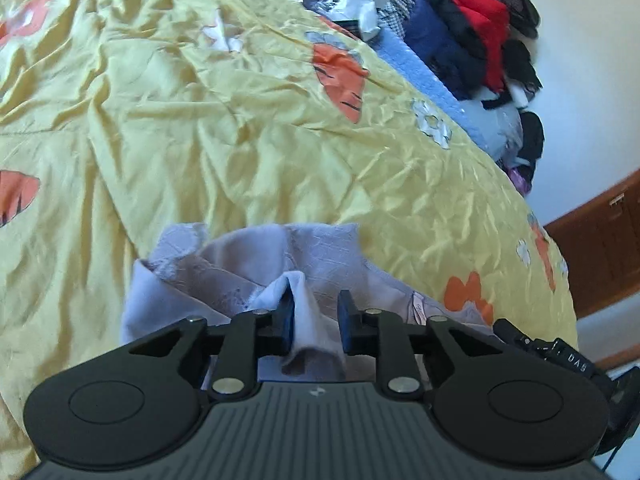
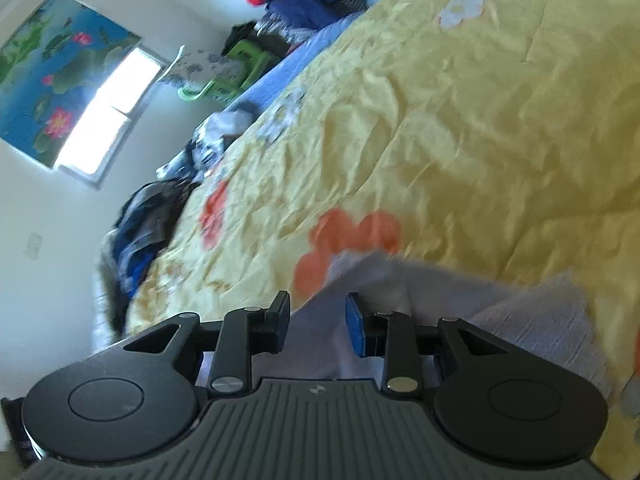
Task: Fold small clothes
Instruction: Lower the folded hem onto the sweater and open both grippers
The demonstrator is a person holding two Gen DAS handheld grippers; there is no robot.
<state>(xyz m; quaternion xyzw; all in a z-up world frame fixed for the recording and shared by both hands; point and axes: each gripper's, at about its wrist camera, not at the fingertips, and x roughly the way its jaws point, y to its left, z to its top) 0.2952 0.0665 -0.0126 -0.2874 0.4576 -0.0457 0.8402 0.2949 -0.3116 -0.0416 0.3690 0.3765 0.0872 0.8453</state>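
Reading the lilac garment (image 1: pixel 256 276) as thin, light, floppy cloth lying rumpled on the yellow bedspread (image 1: pixel 240 128); left claw (image 1: pixel 316 320) and right claw (image 2: pixel 318 322) both part-open, cloth between the jaws unclamped; pinch hems or corners, not mid-panel.

Free room and obstacles, both wrist views. Left view: open yellow floral bedspread (image 1: pixel 248 128) from 9 to 12 o'clock, unobstructed; a heap of dark and red clothes (image 1: pixel 472 32) blocks 1 to 2 o'clock; the lilac garment (image 1: pixel 248 256) lies directly ahead of the left gripper (image 1: pixel 316 322). Right view: bedspread clear from 12 to 3 o'clock; clothes piles (image 2: pixel 148 224) line its edge at 9 to 11 o'clock.
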